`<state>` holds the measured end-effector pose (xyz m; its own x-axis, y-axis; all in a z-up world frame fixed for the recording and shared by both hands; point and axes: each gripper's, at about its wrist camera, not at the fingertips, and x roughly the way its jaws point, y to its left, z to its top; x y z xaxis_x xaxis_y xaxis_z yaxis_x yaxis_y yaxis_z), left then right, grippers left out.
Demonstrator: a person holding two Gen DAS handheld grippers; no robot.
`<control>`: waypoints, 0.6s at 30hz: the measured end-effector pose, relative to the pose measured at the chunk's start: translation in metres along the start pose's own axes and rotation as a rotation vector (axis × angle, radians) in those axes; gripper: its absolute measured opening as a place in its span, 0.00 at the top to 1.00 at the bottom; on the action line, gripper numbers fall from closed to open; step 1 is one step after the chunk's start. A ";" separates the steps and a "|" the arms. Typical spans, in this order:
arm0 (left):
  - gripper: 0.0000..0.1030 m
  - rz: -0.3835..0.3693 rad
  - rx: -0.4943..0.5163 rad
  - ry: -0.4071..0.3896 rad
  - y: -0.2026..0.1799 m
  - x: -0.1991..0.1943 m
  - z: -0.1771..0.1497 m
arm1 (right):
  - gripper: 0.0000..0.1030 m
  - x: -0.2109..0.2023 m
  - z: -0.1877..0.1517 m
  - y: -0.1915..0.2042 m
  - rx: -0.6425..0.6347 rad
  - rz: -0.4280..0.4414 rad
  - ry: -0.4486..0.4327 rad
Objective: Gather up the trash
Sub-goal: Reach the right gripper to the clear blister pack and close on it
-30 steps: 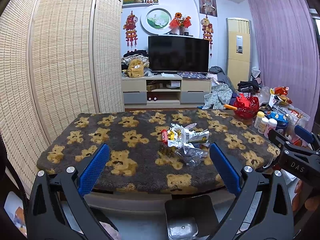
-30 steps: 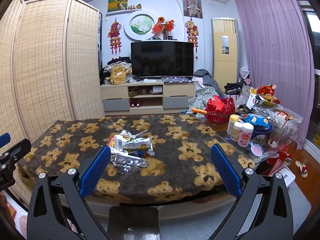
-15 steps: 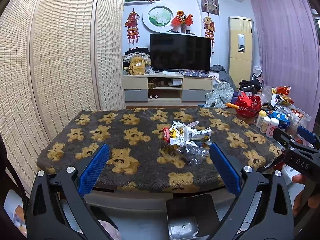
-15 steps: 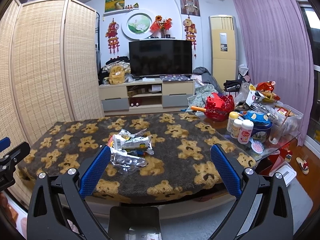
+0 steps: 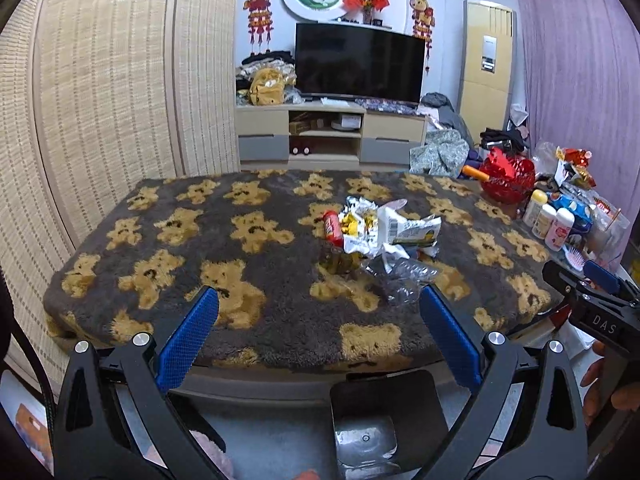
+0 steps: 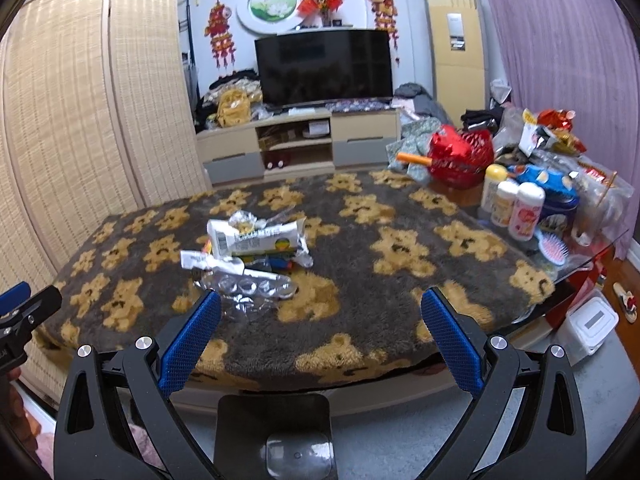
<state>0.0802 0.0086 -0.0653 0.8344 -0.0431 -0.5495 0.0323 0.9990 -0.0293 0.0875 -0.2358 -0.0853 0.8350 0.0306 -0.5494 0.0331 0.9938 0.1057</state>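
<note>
A heap of trash (image 5: 380,236) lies on the bear-print blanket (image 5: 248,264): a white and yellow wrapper (image 6: 256,238), crumpled foil, a red tube (image 5: 331,227) and a clear plastic blister tray (image 6: 250,286). My left gripper (image 5: 318,310) hangs open over the blanket's near edge, short of the heap, nothing between its blue pads. In the right wrist view my right gripper (image 6: 320,314) is open too, with its left pad close to the blister tray. A small black bin (image 5: 386,416) stands on the floor below the table edge, also seen as the bin (image 6: 276,436) in the right wrist view.
Bottles (image 6: 516,206), a blue tin, a red basket (image 6: 460,158) and bags crowd the glass table end at the right. A woven folding screen (image 5: 100,92) stands at the left. A TV cabinet (image 5: 332,136) is behind. A white lidded box (image 6: 592,324) sits on the floor.
Both grippers have moved forward and down toward the table; the trash heap looks larger and nearer. Both stay open and nothing has been picked up.
</note>
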 end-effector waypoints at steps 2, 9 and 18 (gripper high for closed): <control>0.08 -0.005 0.019 0.031 -0.001 0.017 -0.002 | 0.03 0.020 -0.004 0.000 -0.006 0.000 0.036; 0.08 0.016 0.050 0.109 -0.005 0.072 -0.003 | 0.03 0.081 -0.007 0.004 -0.054 0.098 0.104; 0.08 0.002 0.046 0.175 -0.001 0.128 0.006 | 0.47 0.149 -0.004 0.030 -0.234 0.218 0.164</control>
<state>0.1903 0.0023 -0.1303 0.7261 -0.0373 -0.6865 0.0591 0.9982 0.0083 0.2113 -0.2014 -0.1674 0.7084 0.2422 -0.6629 -0.2785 0.9590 0.0527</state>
